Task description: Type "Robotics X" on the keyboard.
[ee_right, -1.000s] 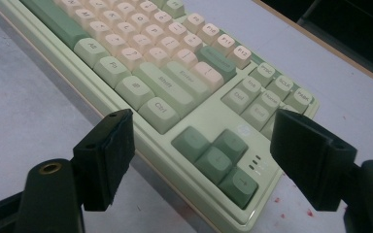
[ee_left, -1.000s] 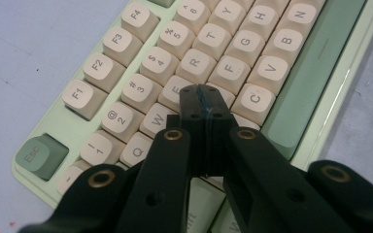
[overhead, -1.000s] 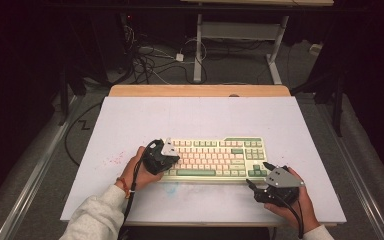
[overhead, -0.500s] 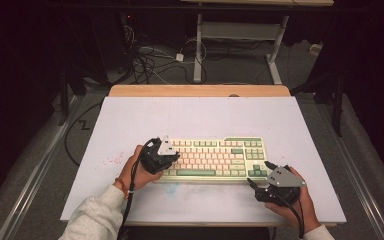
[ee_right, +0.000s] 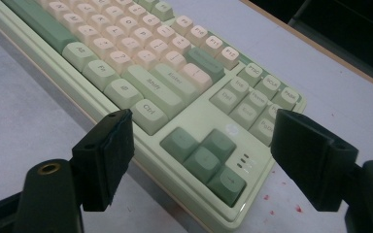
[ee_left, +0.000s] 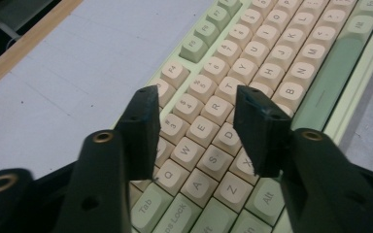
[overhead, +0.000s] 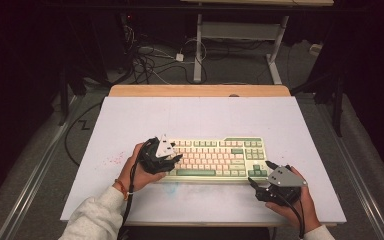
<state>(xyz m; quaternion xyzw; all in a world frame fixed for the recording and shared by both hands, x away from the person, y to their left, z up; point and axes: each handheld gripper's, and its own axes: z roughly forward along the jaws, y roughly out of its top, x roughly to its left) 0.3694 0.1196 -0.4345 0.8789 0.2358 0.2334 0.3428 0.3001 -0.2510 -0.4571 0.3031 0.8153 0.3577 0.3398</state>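
With the left claw [ee_left: 194,131], jaws just opened partway and holding nothing, hovering over the letter keys of the keyboard [overhead: 212,159] on the bench [overhead: 130,125], and the right claw [ee_right: 201,160] wide at its arrow-key corner, a careless dip could press stray keys or nudge it askew.

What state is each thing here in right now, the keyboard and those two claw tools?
keyboard: flat on the table, all visible keycaps seated
left gripper: jaws have just been opening, apart above the letter keys, nothing between them
right gripper: jaws wide open, empty, at the keyboard's arrow-key corner
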